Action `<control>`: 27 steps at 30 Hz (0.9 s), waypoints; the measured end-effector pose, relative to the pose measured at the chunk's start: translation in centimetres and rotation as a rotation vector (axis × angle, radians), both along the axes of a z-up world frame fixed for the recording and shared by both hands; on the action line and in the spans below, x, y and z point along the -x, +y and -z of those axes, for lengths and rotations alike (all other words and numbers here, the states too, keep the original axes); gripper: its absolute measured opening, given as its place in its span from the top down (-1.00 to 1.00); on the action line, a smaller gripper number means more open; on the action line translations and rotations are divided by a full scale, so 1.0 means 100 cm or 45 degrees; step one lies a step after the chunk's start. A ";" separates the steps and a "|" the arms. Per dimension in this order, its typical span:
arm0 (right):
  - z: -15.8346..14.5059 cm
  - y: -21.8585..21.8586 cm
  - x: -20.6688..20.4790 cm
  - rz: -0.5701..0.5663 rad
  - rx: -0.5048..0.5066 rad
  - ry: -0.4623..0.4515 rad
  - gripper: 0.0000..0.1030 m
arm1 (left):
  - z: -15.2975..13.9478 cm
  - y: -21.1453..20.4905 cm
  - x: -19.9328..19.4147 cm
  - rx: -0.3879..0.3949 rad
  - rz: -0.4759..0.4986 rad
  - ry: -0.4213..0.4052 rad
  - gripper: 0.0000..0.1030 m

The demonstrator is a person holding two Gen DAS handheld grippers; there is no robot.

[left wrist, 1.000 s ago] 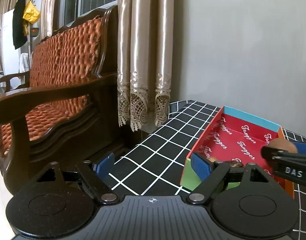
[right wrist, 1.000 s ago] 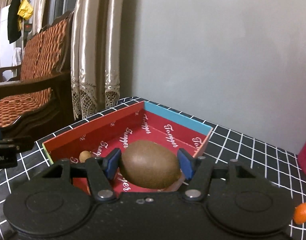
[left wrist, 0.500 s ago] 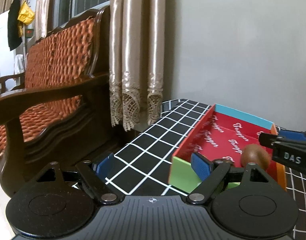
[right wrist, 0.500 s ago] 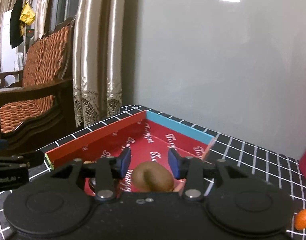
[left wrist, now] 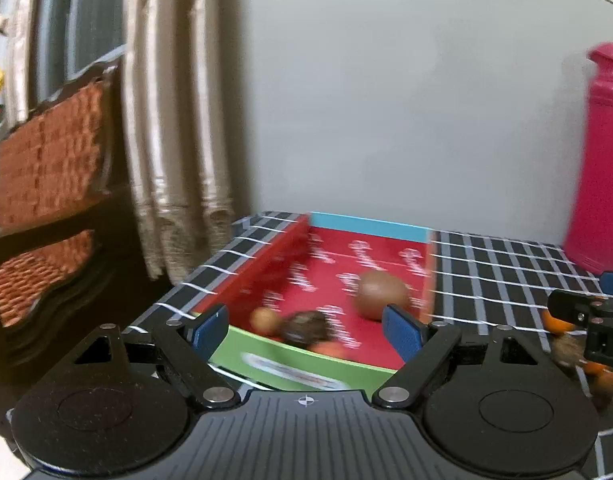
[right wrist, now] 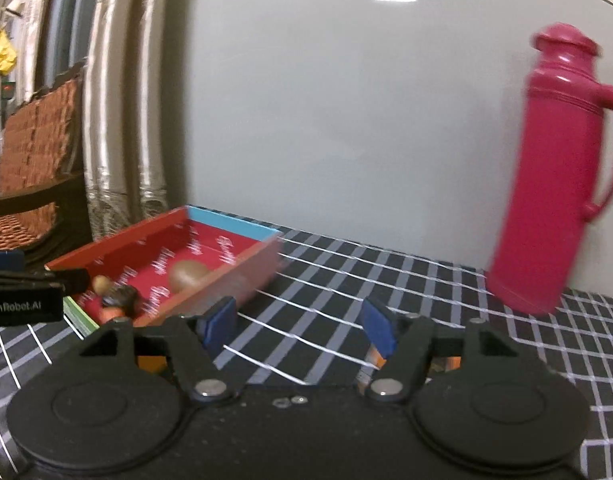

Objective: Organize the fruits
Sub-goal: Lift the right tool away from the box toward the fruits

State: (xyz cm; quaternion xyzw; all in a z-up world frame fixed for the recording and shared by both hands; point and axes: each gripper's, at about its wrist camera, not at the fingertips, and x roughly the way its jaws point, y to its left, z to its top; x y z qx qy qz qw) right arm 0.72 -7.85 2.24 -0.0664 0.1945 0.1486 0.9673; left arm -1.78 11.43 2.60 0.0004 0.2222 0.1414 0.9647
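A red box [left wrist: 266,264] with a blue far wall and green near wall sits on the checked tablecloth. A brown kiwi [left wrist: 380,294] lies in it, with a small tan fruit [left wrist: 263,320], a dark fruit [left wrist: 306,326] and an orange one [left wrist: 326,347]. My left gripper [left wrist: 306,332] is open and empty in front of the box. My right gripper [right wrist: 300,326] is open and empty, to the right of the box [right wrist: 242,276]; the kiwi [right wrist: 188,274] shows there too. Small orange and brown fruits [left wrist: 566,344] lie on the cloth under the right gripper.
A tall pink thermos [right wrist: 554,176] stands at the back right by the grey wall. Curtains [left wrist: 174,140] and a wooden chair [left wrist: 46,184] are to the left, past the table's edge. The black checked cloth [right wrist: 346,300] covers the table.
My right gripper opened and dropped the kiwi into the red box, then swung right, away from the box. My left gripper turned right to face the box.
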 end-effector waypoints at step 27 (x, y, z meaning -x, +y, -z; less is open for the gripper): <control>0.016 -0.132 0.042 0.314 -0.149 0.000 -0.32 | 0.034 -0.157 -0.022 -0.125 0.417 0.092 -0.62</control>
